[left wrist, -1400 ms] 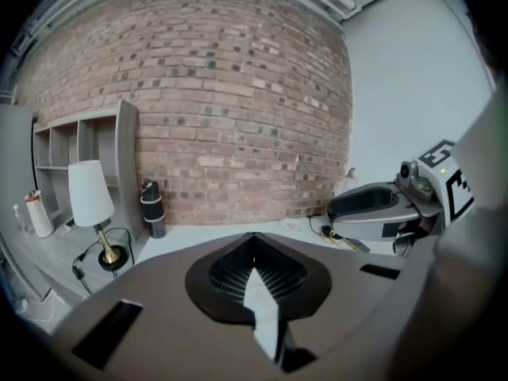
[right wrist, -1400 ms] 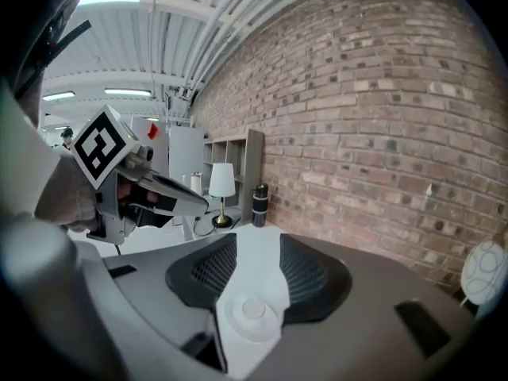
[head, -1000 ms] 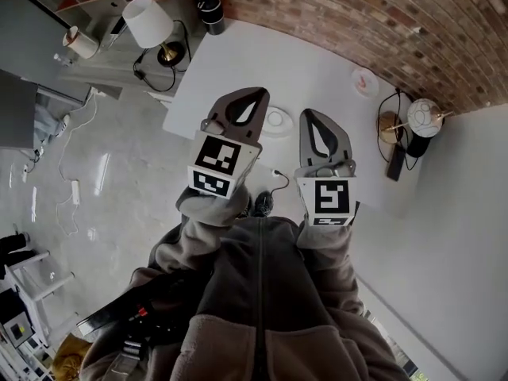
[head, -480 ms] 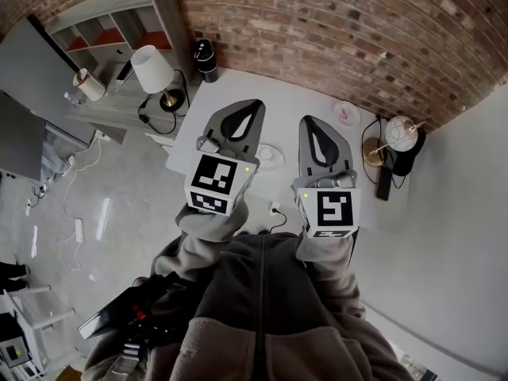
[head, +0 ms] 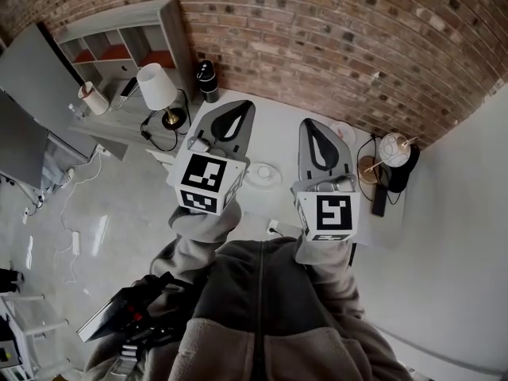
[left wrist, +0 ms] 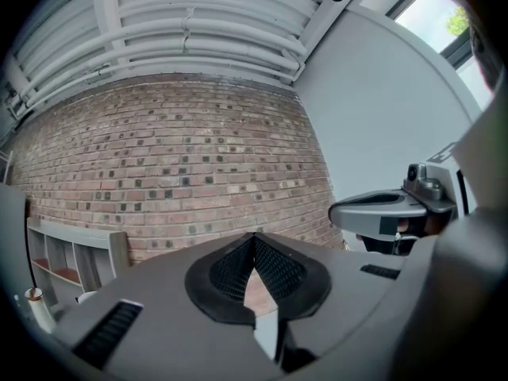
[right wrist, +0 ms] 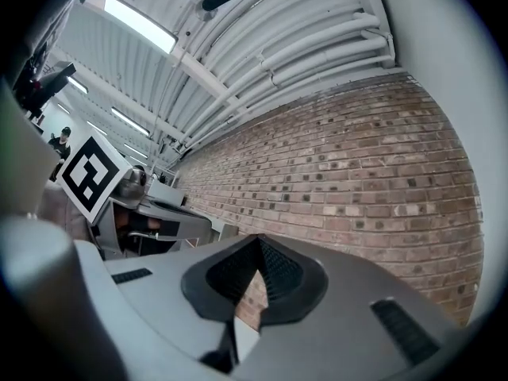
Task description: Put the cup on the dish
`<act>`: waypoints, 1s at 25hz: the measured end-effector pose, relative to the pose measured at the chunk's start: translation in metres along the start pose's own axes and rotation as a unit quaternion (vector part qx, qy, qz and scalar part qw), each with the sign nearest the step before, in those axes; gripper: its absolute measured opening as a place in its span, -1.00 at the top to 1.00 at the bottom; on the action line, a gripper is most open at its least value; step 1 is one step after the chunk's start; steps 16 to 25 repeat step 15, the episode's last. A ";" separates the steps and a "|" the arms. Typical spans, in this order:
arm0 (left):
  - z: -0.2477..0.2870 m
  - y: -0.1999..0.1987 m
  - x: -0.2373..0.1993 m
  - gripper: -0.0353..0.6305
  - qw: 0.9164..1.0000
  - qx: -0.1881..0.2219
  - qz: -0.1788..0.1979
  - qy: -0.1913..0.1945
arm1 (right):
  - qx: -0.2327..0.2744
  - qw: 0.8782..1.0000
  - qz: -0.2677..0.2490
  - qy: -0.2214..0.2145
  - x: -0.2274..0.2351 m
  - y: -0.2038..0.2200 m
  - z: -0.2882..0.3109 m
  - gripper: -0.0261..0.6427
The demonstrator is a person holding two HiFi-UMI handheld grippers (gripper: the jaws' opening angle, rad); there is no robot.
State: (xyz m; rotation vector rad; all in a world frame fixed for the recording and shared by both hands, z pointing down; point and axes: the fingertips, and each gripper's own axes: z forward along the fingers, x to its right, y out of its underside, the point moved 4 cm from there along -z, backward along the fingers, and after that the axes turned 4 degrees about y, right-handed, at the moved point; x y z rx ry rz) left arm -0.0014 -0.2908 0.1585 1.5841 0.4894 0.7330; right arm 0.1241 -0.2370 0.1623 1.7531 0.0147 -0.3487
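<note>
The dish (head: 249, 176) is white, round and shallow, with a pale shape (head: 263, 172) at its centre; whether that is the cup is too small to tell. It lies on the white table (head: 278, 125) at mid-frame in the head view, between the left gripper (head: 238, 106) and the right gripper (head: 314, 125), touching neither. Both grippers have their jaws together on nothing. Since a second ago the dish has slid lower in the frame and looks smaller, and more brick wall (head: 349, 38) fills the top.
</note>
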 end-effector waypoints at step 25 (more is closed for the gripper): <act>0.005 -0.001 -0.023 0.88 1.000 0.005 0.001 -0.003 | -0.003 1.000 0.000 0.007 -0.001 0.002 0.018 0.91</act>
